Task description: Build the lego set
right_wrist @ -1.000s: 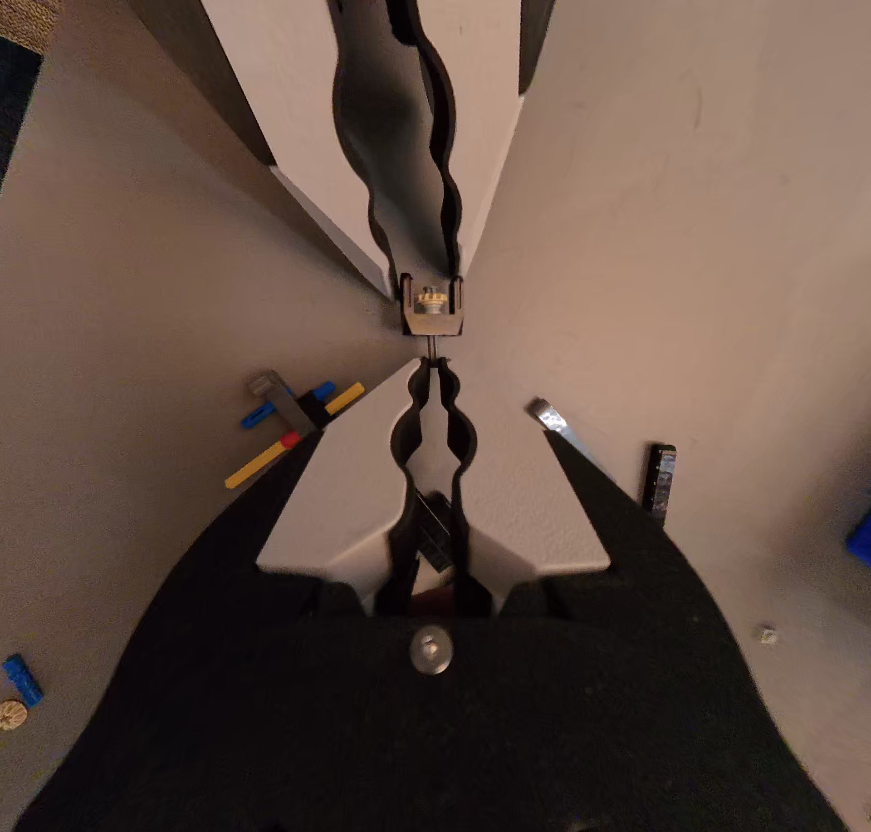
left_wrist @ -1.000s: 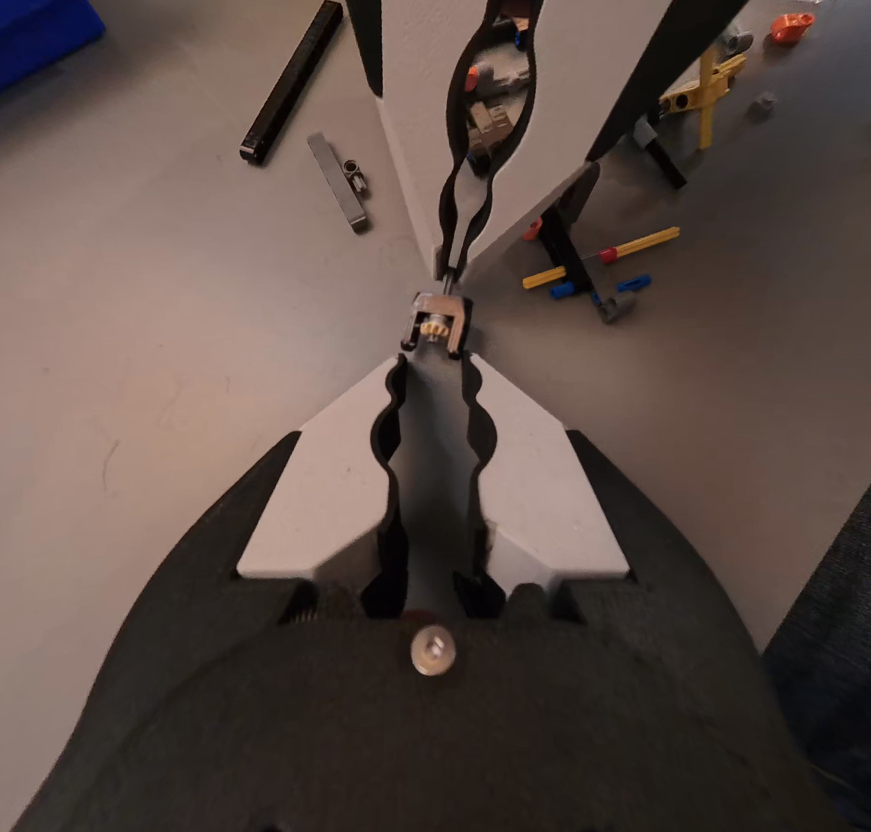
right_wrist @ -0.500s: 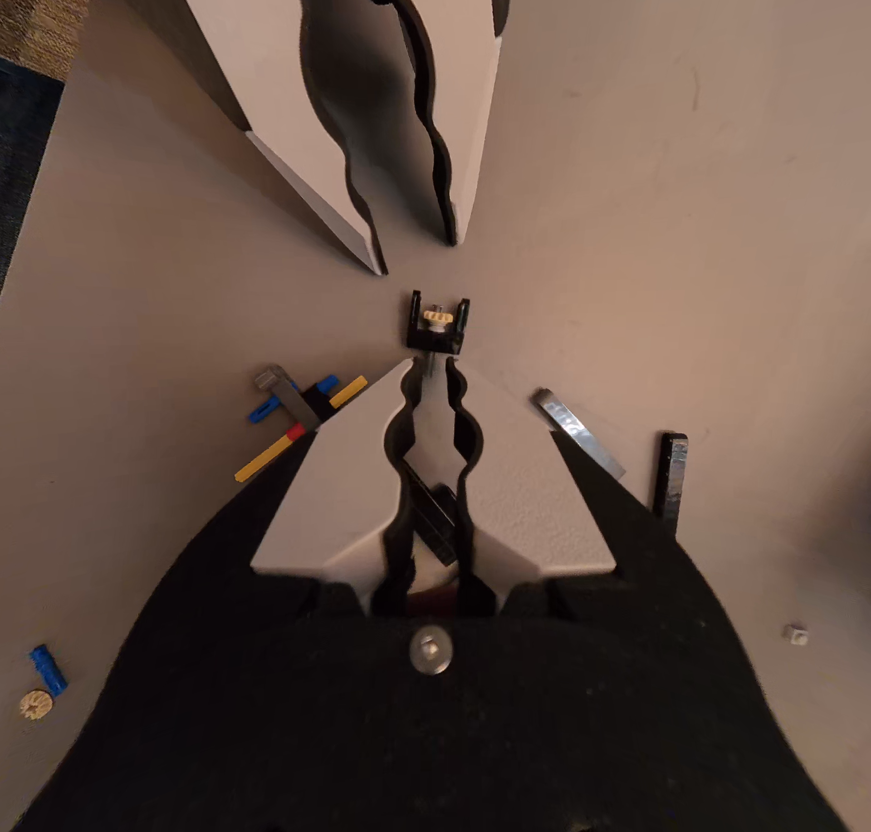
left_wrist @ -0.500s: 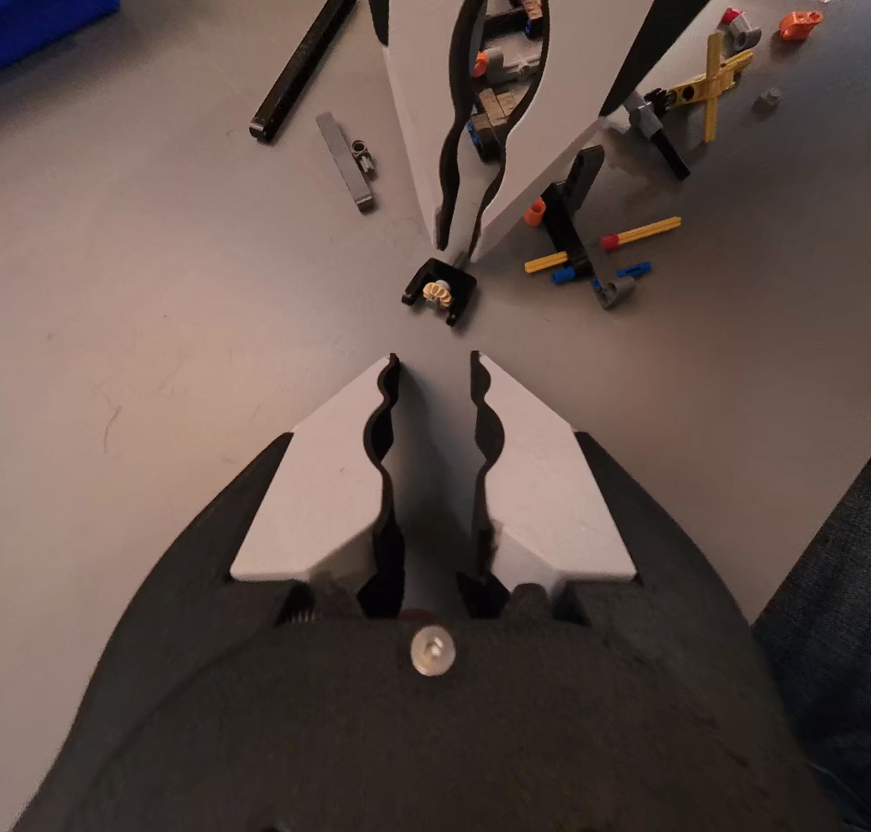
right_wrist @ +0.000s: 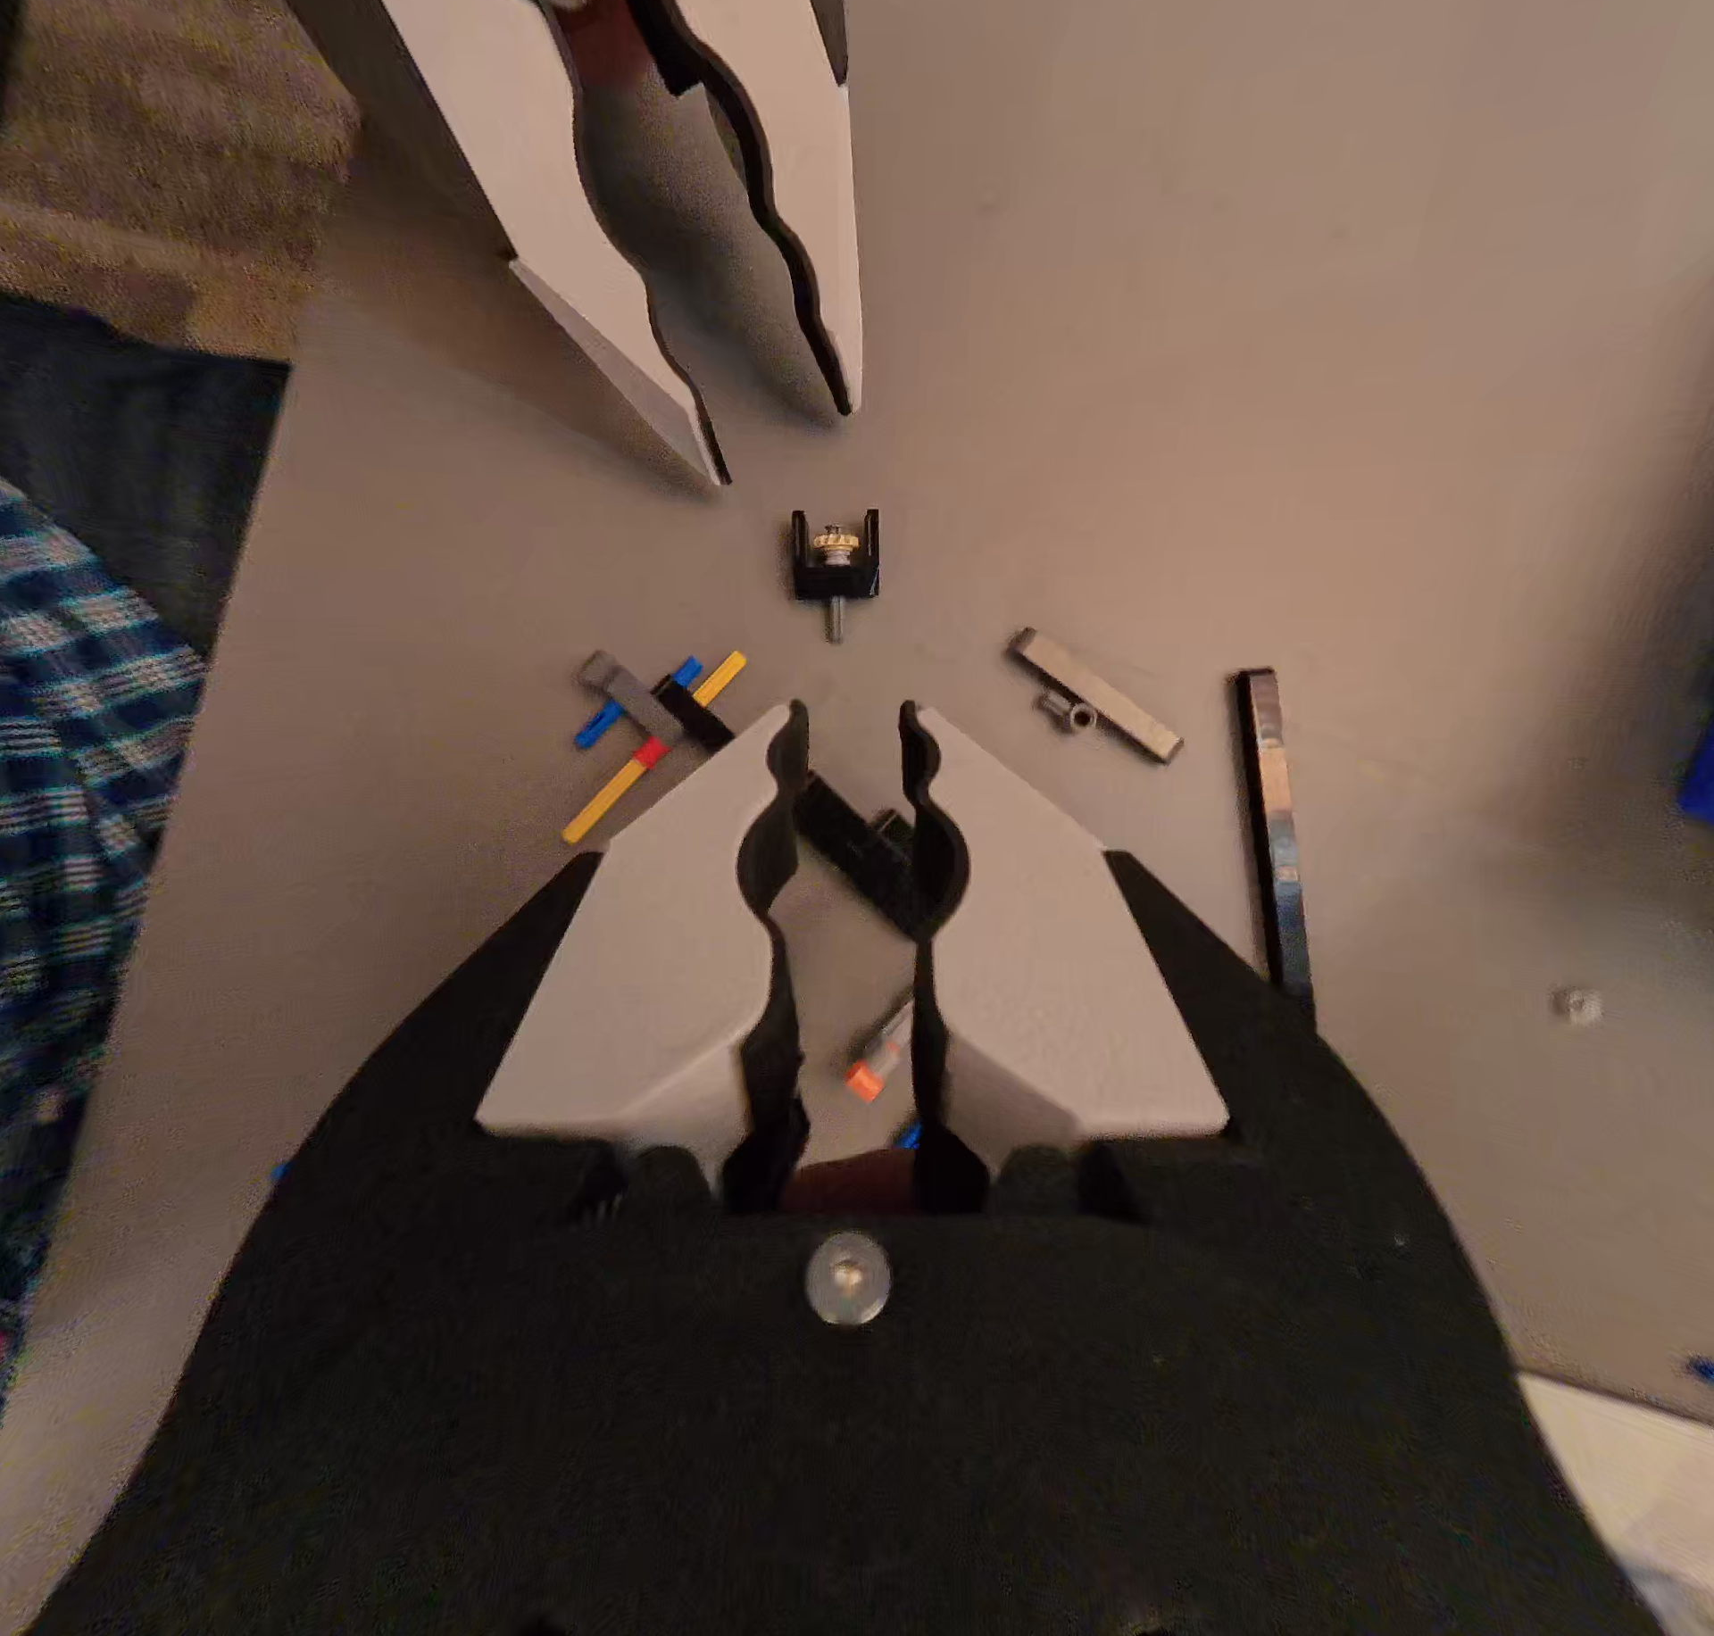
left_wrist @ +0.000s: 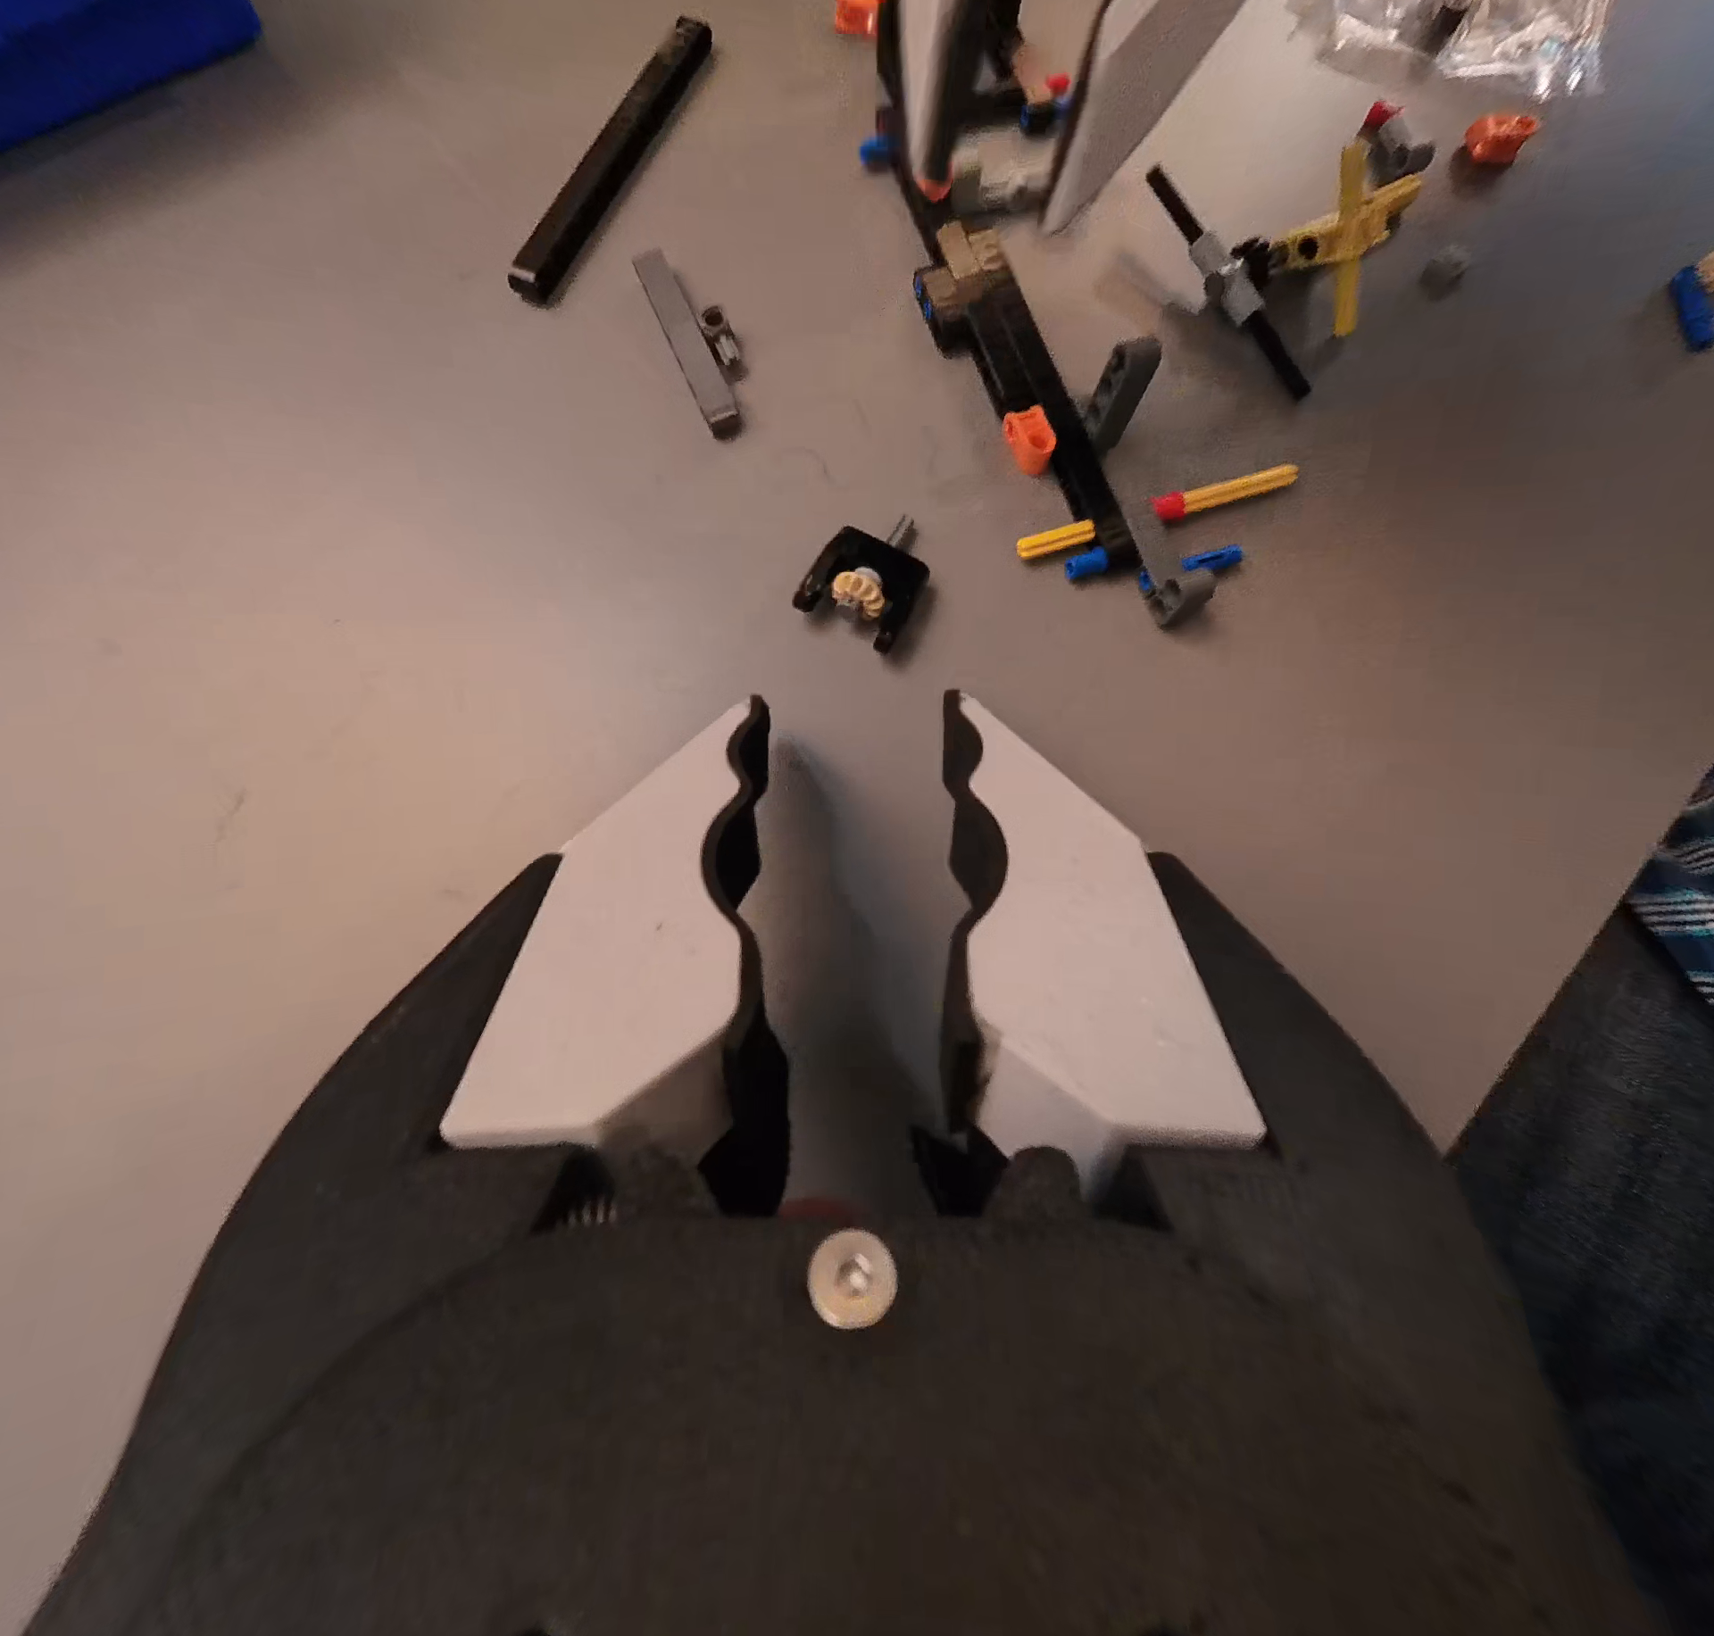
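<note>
A small black U-shaped bracket (left_wrist: pixel 863 585) with a tan gear and a grey axle lies loose on the grey table (left_wrist: pixel 325 571). It also shows in the right wrist view (right_wrist: pixel 835 558), axle end toward that camera. My left gripper (left_wrist: pixel 853 706) is open and empty, a short way back from the bracket. My right gripper (right_wrist: pixel 853 715) is open and empty on the bracket's opposite side. Each gripper shows in the other's view: the right one (left_wrist: pixel 997 201) and the left one (right_wrist: pixel 784 442). Neither touches the bracket.
A long black beam (left_wrist: pixel 612 163) and a grey beam (left_wrist: pixel 686 340) lie at left. A black assembly with an orange piece (left_wrist: pixel 1029 377), yellow, red and blue axles (left_wrist: pixel 1224 493), a yellow cross part (left_wrist: pixel 1336 238) and a clear bag (left_wrist: pixel 1465 6) lie at right. A blue bin (left_wrist: pixel 102 15) stands far left. Some 9 cm of space lies between my two pairs of fingers.
The left gripper let go of the bracket first, then the right gripper opened off its axle. The bracket now lies on the table, and both grippers have drawn back from it.
</note>
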A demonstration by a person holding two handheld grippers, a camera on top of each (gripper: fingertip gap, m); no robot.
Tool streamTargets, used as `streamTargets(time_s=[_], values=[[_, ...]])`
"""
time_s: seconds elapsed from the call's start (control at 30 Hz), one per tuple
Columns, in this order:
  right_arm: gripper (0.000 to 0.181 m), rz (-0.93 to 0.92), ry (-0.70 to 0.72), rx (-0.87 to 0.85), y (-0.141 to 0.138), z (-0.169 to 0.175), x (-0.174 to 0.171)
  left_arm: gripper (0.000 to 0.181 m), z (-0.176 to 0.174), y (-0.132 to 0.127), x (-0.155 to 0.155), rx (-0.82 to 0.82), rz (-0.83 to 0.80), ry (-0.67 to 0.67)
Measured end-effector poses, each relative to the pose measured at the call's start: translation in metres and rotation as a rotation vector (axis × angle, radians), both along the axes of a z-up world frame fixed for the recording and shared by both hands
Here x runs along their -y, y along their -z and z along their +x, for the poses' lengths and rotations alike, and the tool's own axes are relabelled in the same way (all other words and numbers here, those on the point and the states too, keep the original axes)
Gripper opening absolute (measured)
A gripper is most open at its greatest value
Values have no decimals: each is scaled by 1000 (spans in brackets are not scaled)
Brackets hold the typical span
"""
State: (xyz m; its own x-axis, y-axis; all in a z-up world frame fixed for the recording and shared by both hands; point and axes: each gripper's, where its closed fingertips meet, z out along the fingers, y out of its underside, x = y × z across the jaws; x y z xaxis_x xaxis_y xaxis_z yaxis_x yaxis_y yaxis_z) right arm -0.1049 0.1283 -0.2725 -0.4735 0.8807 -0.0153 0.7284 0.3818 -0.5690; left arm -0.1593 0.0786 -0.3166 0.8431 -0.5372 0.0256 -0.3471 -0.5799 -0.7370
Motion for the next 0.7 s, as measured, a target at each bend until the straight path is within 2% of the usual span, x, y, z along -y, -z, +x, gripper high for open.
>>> streamTargets(time_s=[0.4, 0.7], values=[[19, -79, 207, -162, -45, 75, 5, 34, 16, -43, 1, 55, 28, -26], [18, -186, 332, -295, -63, 108, 23, 35, 60, -71, 6, 136, 42, -49]])
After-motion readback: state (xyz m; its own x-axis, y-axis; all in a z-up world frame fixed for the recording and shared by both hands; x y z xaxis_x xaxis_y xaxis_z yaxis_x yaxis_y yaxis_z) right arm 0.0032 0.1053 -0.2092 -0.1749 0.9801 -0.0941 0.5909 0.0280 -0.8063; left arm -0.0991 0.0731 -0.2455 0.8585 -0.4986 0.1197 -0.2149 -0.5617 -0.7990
